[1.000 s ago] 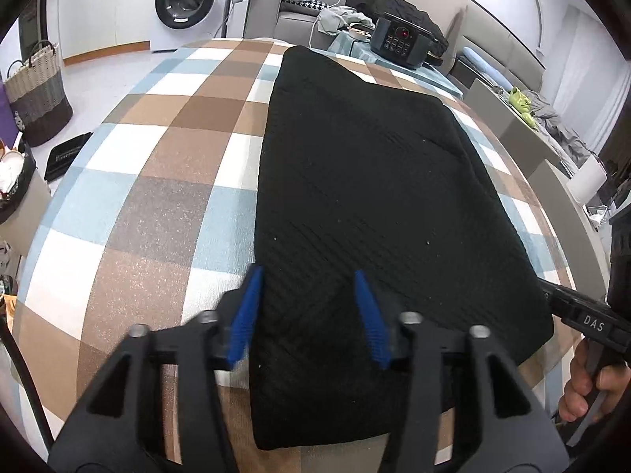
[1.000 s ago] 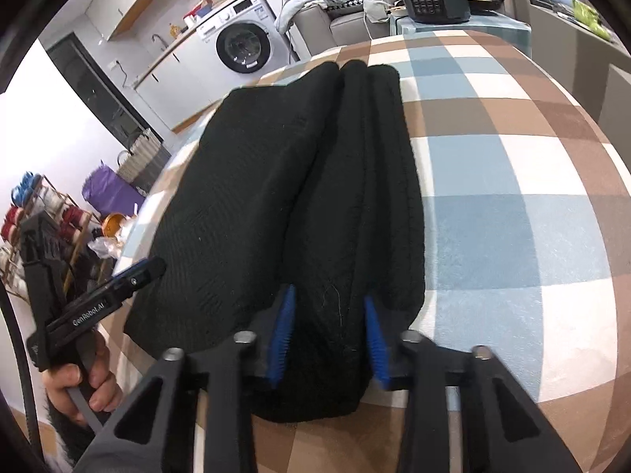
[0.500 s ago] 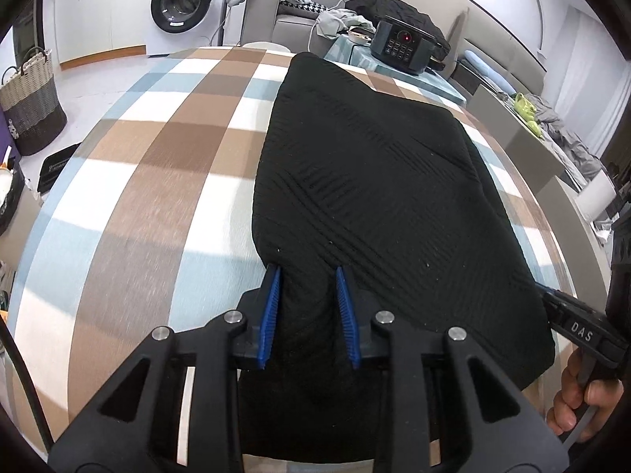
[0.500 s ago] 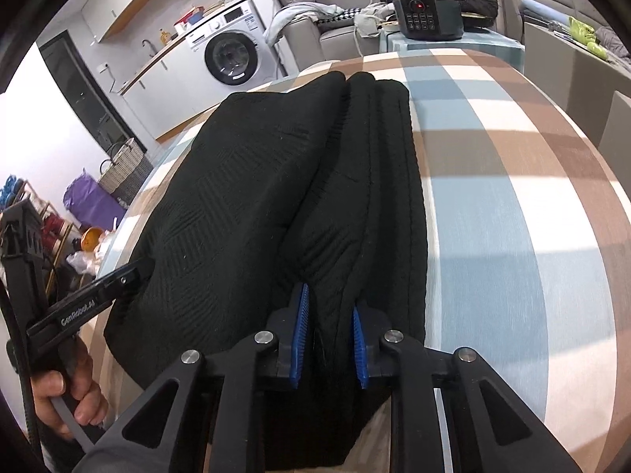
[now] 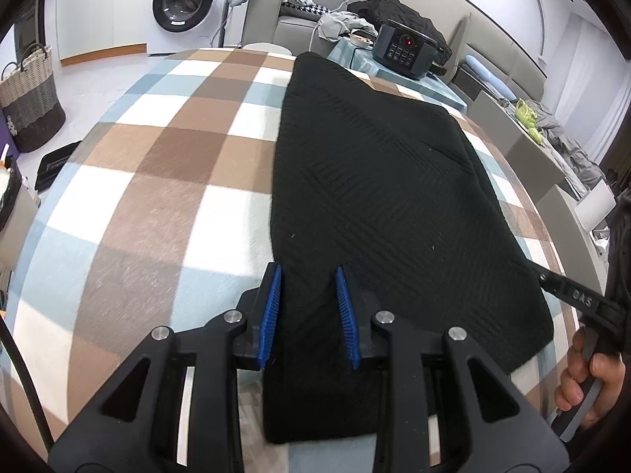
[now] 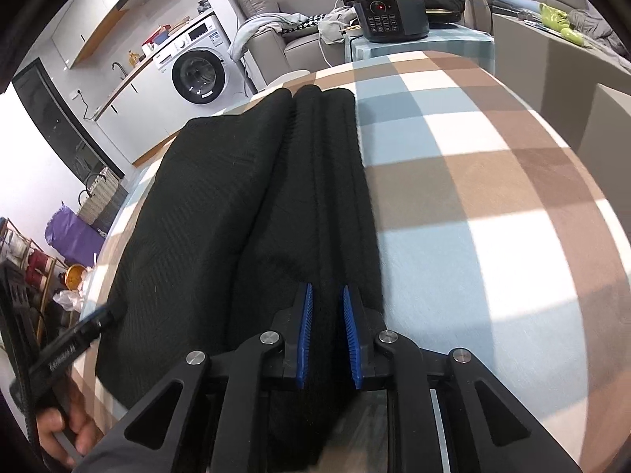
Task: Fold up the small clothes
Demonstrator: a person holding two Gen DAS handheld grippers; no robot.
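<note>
A black knit garment [image 5: 374,181] lies folded lengthwise on the checked tablecloth [image 5: 157,181]. My left gripper [image 5: 308,270] is shut on the garment's near left corner, its blue pads pressing a raised ridge of fabric. In the right wrist view the garment [image 6: 205,205] shows stacked folds along its right side. My right gripper [image 6: 326,287] pinches the near end of those folds, and its jaws are closing with the fabric between them. A hand [image 5: 587,374] holds the right gripper at the garment's near right corner.
A dark electric cooker [image 5: 406,51] stands on a small table past the far edge. A washing machine [image 5: 185,4], a woven basket [image 5: 29,98] and a sofa with clothes [image 6: 276,27] stand around the room. Bare checked cloth [image 6: 473,197] lies right of the garment.
Both grippers have slid onto the garment's near edge and closed from wide jaws to a pinch on the fabric. The fabric between each pair of pads now stands up in a ridge.
</note>
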